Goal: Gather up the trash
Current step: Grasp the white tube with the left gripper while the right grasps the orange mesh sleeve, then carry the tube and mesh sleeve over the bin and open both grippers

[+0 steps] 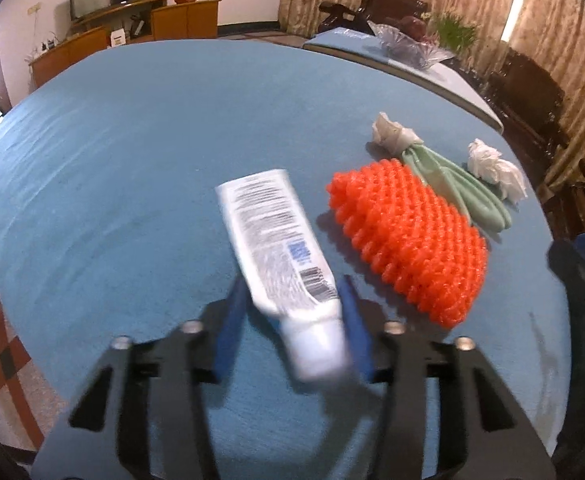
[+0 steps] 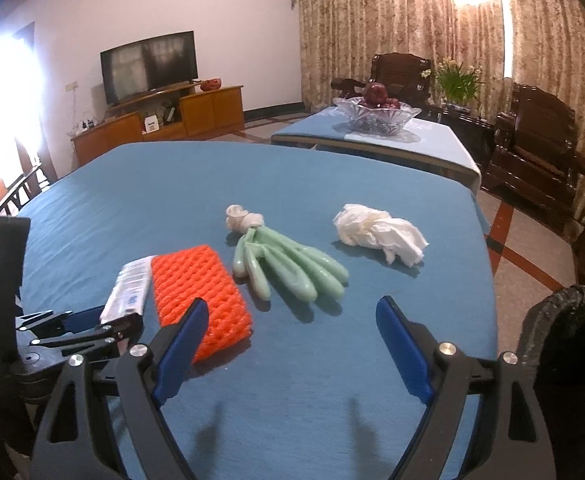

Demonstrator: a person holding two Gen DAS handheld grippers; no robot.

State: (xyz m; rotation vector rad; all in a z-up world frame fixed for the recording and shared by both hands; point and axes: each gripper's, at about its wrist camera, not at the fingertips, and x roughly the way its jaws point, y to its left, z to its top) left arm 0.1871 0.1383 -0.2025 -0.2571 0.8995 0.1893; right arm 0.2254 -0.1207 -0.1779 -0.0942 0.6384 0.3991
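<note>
My left claw [image 1: 292, 292] has its blue pads on either side of the neck end of a white tube [image 1: 280, 248]; they look pressed on it, though that end is blurred. The tube's crimped, printed end runs off toward eleven o'clock over the blue tablecloth [image 1: 132, 140]. My right claw [image 2: 292, 312] hangs with its jaws wide apart and nothing between them, above bare cloth.

From the left wrist, an orange foam net [image 1: 408, 244] lies just beside the tube at two o'clock. Past it, touching its far end, is a pale green glove [image 1: 452, 184] with a knotted whitish cuff, and beyond that, at two o'clock near the table edge, a crumpled white tissue [image 1: 496, 168].

From the right wrist, the net sits at ten o'clock, the glove at twelve, the tissue at one, apart from the glove. A dark bin bag [image 2: 564, 320] shows at three o'clock off the table. Farther off stand a glass fruit bowl [image 2: 376, 118] and a television [image 2: 148, 66].
</note>
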